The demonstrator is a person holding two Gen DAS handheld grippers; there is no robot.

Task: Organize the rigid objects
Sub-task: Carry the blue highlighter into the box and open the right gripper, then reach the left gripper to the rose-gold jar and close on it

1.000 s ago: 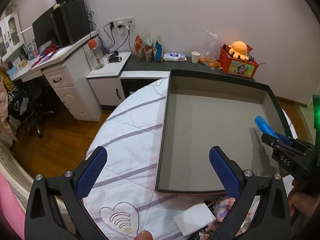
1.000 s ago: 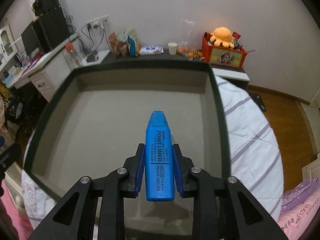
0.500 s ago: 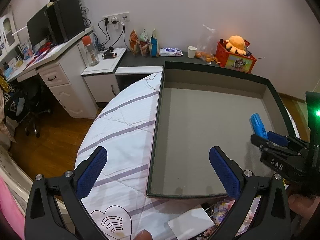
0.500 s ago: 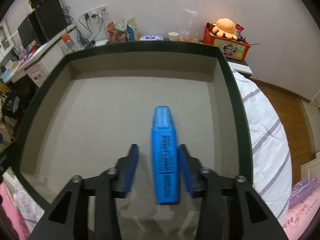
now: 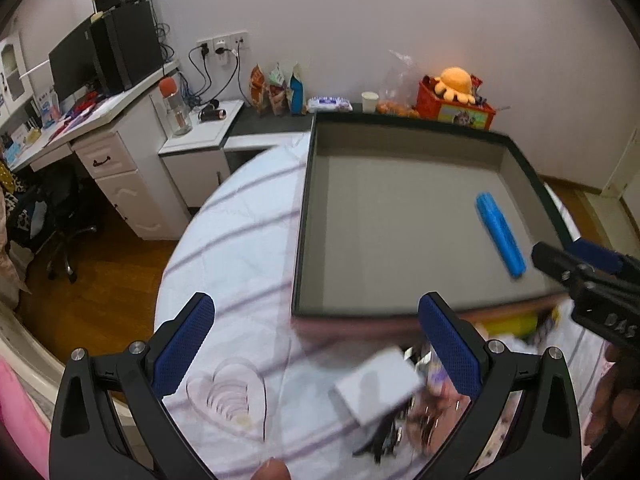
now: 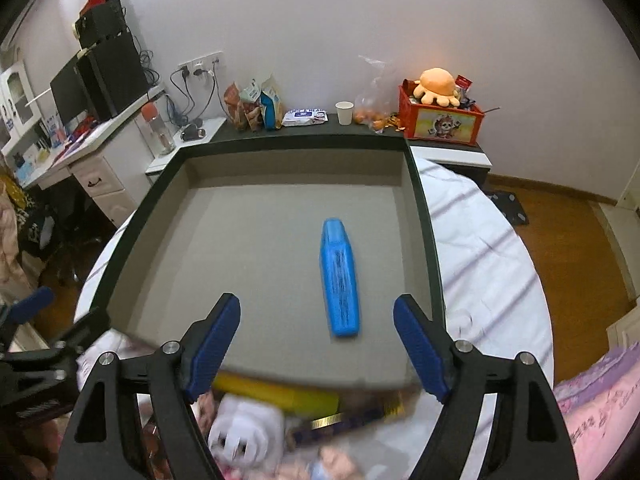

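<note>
A blue highlighter point(image 6: 340, 276) lies flat on the grey floor of a dark-rimmed box point(image 6: 424, 240) on the bed; it also shows in the left wrist view point(image 5: 500, 235) near the box's right wall point(image 5: 532, 184). My right gripper point(image 6: 318, 344) is open and empty, above the box's near edge, just behind the highlighter. My left gripper point(image 5: 318, 340) is open and empty, over the bedsheet at the box's near left corner. A blurred pile of small objects point(image 6: 280, 424) lies below the box's near edge.
A white card point(image 5: 376, 386) and mixed clutter lie on the striped sheet point(image 5: 240, 248) in front of the box. Behind the box stand a red toy crate point(image 6: 440, 120), a paper cup point(image 6: 345, 112) and snack bags. A desk point(image 5: 100, 136) with a monitor stands at the left.
My right gripper opened and let go of the blue highlighter, which now lies in the box. Both grippers have pulled back toward the box's near edge.
</note>
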